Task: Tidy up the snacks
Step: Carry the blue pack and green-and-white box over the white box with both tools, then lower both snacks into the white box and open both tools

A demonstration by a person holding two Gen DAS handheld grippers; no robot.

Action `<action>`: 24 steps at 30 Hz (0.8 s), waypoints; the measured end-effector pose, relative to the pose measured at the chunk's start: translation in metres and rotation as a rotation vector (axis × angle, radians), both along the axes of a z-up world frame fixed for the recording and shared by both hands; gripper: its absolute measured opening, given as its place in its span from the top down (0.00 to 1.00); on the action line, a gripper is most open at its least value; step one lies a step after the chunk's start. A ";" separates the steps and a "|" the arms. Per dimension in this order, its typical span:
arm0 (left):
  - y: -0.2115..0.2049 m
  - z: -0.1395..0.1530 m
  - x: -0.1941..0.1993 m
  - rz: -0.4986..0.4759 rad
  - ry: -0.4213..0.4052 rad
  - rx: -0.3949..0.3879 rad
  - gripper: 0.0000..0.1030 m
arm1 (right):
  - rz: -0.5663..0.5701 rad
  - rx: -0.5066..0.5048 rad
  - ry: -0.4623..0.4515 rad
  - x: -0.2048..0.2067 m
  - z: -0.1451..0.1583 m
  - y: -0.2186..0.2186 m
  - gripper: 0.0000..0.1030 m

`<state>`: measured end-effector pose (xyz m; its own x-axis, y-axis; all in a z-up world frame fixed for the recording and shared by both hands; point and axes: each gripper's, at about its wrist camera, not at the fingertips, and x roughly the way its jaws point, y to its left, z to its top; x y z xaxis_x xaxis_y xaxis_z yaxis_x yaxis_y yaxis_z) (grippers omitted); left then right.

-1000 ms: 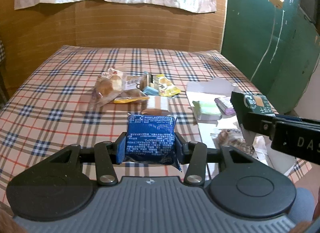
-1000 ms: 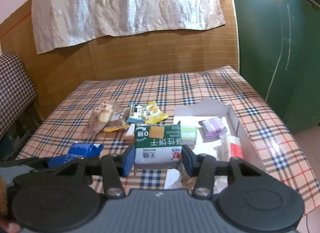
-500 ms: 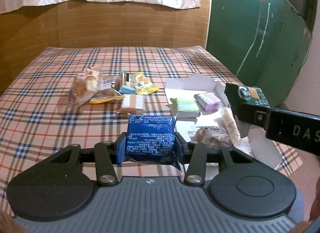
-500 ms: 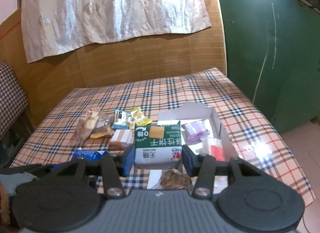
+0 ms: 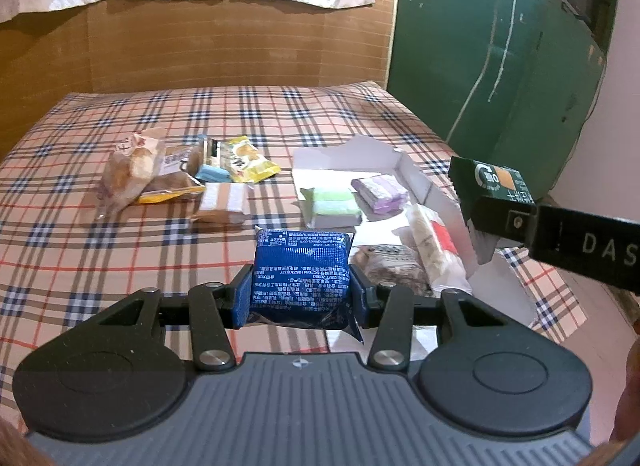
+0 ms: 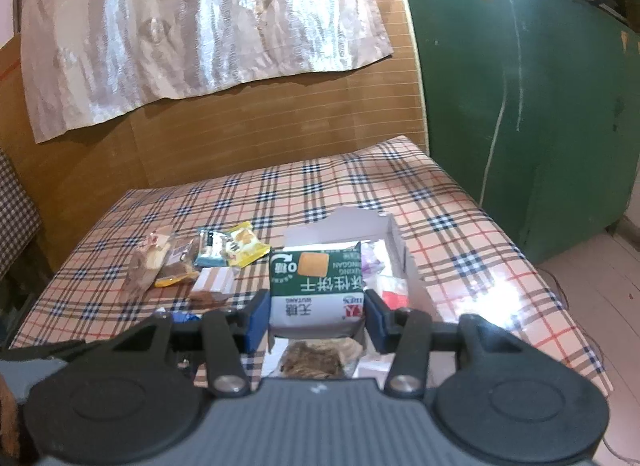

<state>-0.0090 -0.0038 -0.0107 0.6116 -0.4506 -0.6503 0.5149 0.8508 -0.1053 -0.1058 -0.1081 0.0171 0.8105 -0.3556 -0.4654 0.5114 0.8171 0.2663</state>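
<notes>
- Gripping a blue foil snack packet (image 5: 301, 274), the left gripper (image 5: 299, 294) has both pads pressed against the packet's sides, holding it above the plaid tablecloth (image 5: 80, 234).
- The right gripper (image 6: 316, 316) is clamped on a green-and-white biscuit pack (image 6: 316, 286) (print upside down) over the open white cardboard box (image 6: 396, 242).
- Inside the box lie a pale green pack (image 5: 334, 205) and a purple one (image 5: 379, 189).
- Loose wrapped snacks (image 5: 180, 173) sit left of the box.
</notes>
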 end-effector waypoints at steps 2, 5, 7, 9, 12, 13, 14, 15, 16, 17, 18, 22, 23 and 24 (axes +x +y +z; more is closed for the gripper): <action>-0.004 -0.001 -0.002 -0.007 0.008 -0.006 0.46 | -0.011 0.003 0.000 -0.003 -0.001 -0.003 0.53; -0.008 -0.002 -0.003 -0.020 0.018 -0.011 0.46 | -0.021 0.007 0.004 -0.007 -0.004 -0.006 0.53; -0.012 -0.003 -0.005 -0.028 0.018 -0.010 0.46 | -0.027 0.010 0.007 -0.009 -0.006 -0.008 0.53; -0.015 -0.003 -0.007 -0.036 0.022 -0.009 0.46 | -0.031 0.014 0.012 -0.011 -0.008 -0.010 0.53; -0.020 -0.005 -0.009 -0.055 0.028 -0.009 0.46 | -0.043 0.020 0.013 -0.015 -0.010 -0.014 0.53; -0.022 -0.005 -0.010 -0.065 0.029 -0.009 0.46 | -0.047 0.023 0.013 -0.017 -0.011 -0.016 0.53; -0.023 -0.005 -0.012 -0.072 0.030 -0.009 0.46 | -0.051 0.025 0.013 -0.018 -0.012 -0.018 0.53; -0.026 -0.005 -0.013 -0.080 0.031 -0.010 0.46 | -0.056 0.028 0.012 -0.019 -0.012 -0.019 0.53; -0.027 -0.006 -0.014 -0.088 0.034 -0.011 0.46 | -0.060 0.031 0.012 -0.020 -0.013 -0.021 0.53; -0.029 -0.006 -0.014 -0.095 0.039 -0.012 0.46 | -0.062 0.032 0.012 -0.021 -0.014 -0.022 0.53; -0.030 -0.007 -0.015 -0.100 0.045 -0.013 0.46 | -0.064 0.035 0.013 -0.022 -0.015 -0.024 0.53; -0.038 -0.008 -0.018 -0.114 0.048 -0.013 0.46 | -0.073 0.046 0.014 -0.026 -0.019 -0.028 0.53; -0.040 -0.009 -0.019 -0.116 0.049 -0.012 0.46 | -0.074 0.047 0.016 -0.027 -0.020 -0.029 0.53; -0.041 -0.010 -0.020 -0.119 0.051 -0.011 0.46 | -0.076 0.049 0.018 -0.028 -0.021 -0.030 0.53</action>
<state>-0.0287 -0.0453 -0.0202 0.5200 -0.5255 -0.6734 0.6058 0.7827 -0.1430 -0.1341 -0.1384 -0.0043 0.7734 -0.3925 -0.4978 0.5767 0.7616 0.2955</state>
